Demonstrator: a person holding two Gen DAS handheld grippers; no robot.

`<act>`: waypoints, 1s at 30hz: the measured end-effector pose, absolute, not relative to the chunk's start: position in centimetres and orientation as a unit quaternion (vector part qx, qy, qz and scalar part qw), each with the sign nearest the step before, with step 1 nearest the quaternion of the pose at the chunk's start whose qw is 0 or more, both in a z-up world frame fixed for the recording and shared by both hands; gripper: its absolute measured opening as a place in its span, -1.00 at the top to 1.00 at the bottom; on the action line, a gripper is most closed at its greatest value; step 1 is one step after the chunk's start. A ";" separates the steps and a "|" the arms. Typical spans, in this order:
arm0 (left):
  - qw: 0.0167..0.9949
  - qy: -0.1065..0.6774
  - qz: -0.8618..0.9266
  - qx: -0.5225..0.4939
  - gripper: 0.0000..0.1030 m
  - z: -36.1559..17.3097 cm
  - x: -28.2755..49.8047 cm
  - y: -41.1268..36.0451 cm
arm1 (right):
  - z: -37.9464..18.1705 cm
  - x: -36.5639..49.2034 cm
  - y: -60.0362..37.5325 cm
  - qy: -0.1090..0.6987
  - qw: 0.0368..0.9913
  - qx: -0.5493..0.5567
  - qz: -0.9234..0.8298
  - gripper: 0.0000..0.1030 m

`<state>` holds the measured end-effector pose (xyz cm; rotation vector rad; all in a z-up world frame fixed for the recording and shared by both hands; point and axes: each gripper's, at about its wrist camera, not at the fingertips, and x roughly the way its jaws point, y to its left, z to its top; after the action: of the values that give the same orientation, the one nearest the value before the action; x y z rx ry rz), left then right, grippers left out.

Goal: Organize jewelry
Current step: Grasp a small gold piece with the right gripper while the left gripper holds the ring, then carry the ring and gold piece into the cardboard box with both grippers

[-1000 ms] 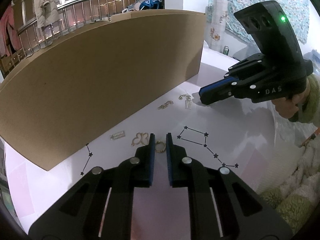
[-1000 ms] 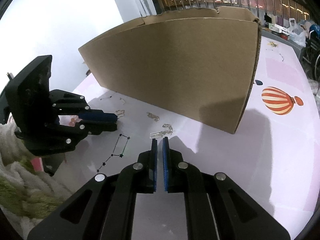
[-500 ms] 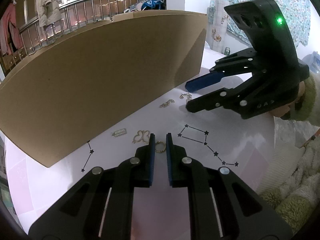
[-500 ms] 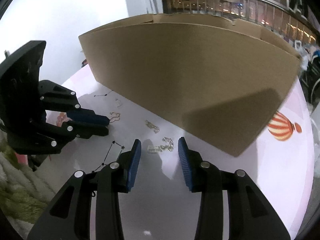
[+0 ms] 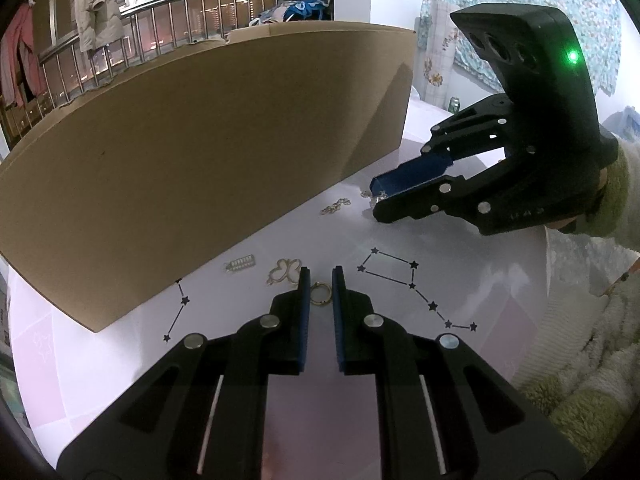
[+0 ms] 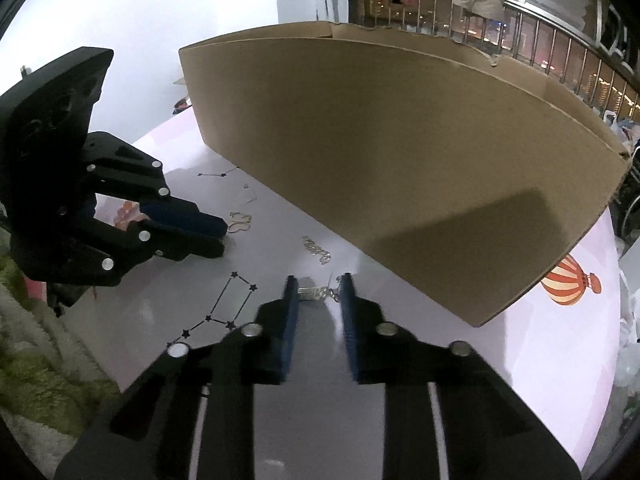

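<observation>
My left gripper rests low on the white table with its pads against a small gold ring. Just left of it lie a gold butterfly piece and a short silver bar. My right gripper points down at a silver earring. The earring lies between its blue pads, and the jaws are closing around it, blurred by motion. A silver chain piece lies just beyond the earring. In the left wrist view the right gripper comes in from the right.
A long cardboard box stands upright right behind the jewelry. The table carries a star-line print and a striped balloon print. A fluffy green sleeve holds the right gripper. A railing with hanging clothes is at the back.
The right gripper spread its jaws over the silver earring, rolled a little, and has narrowed them around it. The left gripper and the ring have stayed still.
</observation>
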<state>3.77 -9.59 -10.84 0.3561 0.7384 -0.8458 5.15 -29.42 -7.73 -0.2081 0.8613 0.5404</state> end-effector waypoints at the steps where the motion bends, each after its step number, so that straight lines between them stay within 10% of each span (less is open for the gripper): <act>1: 0.832 0.348 -0.399 0.167 0.81 -10.9 3.7 -9.6 | -7.7 5.1 -29.4 0.412 0.868 -0.096 0.260 0.80; 30: 0.860 0.294 -0.394 0.137 0.81 -5.6 1.4 -7.2 | -1.8 1.7 -31.1 0.344 0.906 -0.038 0.242 0.90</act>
<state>1.42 -7.21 -5.57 0.2878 0.6163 -0.8262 1.66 -31.14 -1.77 -0.0774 0.7106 0.4995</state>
